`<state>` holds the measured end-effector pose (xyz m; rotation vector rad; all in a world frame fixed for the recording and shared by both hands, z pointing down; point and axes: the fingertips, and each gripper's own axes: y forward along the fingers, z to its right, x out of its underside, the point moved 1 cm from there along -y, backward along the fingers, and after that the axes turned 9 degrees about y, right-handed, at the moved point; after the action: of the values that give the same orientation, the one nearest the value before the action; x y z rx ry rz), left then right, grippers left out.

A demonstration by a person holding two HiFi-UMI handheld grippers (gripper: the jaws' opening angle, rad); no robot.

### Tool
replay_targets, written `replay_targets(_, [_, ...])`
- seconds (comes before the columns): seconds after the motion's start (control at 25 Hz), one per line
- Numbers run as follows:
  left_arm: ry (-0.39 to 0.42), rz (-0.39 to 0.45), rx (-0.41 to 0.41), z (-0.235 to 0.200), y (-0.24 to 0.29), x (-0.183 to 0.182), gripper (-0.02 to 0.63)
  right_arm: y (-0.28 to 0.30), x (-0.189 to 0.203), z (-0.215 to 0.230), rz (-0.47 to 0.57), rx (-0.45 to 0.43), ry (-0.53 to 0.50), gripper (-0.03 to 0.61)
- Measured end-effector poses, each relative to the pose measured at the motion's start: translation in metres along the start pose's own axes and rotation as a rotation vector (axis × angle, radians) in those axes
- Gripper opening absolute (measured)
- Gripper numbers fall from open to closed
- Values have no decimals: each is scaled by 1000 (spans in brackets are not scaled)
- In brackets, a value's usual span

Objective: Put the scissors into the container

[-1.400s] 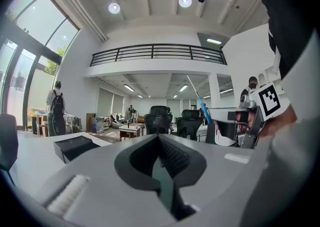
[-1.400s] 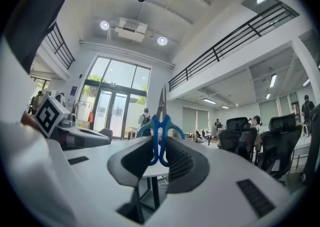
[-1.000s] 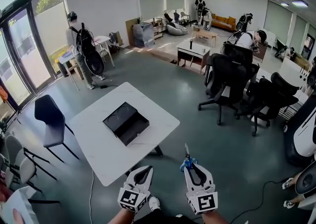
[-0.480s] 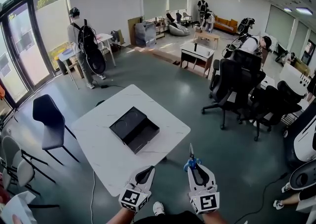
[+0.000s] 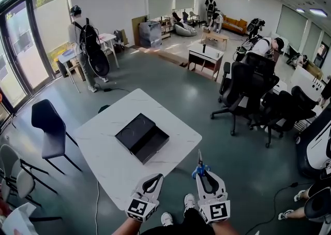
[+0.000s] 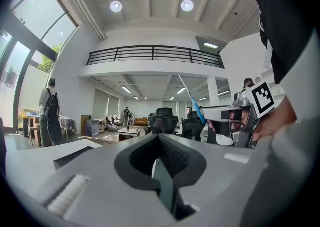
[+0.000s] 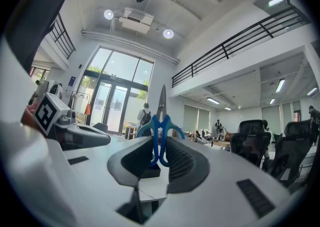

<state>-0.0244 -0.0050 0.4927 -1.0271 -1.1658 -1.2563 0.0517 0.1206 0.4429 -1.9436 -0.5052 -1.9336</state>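
Blue-handled scissors (image 5: 199, 166) stand blades up in my right gripper (image 5: 200, 173), which is shut on the handles (image 7: 160, 136). The black open container (image 5: 142, 136) lies on the white table (image 5: 103, 161), ahead and to the left of both grippers. My left gripper (image 5: 153, 178) hovers at the table's near edge with its jaws together and nothing in them. In the left gripper view the container (image 6: 75, 155) shows low at left, and the right gripper (image 6: 225, 116) with the scissors (image 6: 194, 102) at right. The left gripper (image 7: 75, 133) also shows at the left of the right gripper view.
A dark chair (image 5: 49, 125) stands left of the table and several black office chairs (image 5: 243, 86) crowd the right. A person with a backpack (image 5: 85, 42) stands far left by a small desk. My feet (image 5: 189, 201) are on the grey floor below the grippers.
The table and container have come closer and shifted right in the head view. Both grippers keep their places low in the frame, with the scissors still held.
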Motion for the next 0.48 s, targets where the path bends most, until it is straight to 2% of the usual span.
replay_targets(0.48, [8,-7,-67,-43,46,0,9,72,-4,28,8,-70,-1,88])
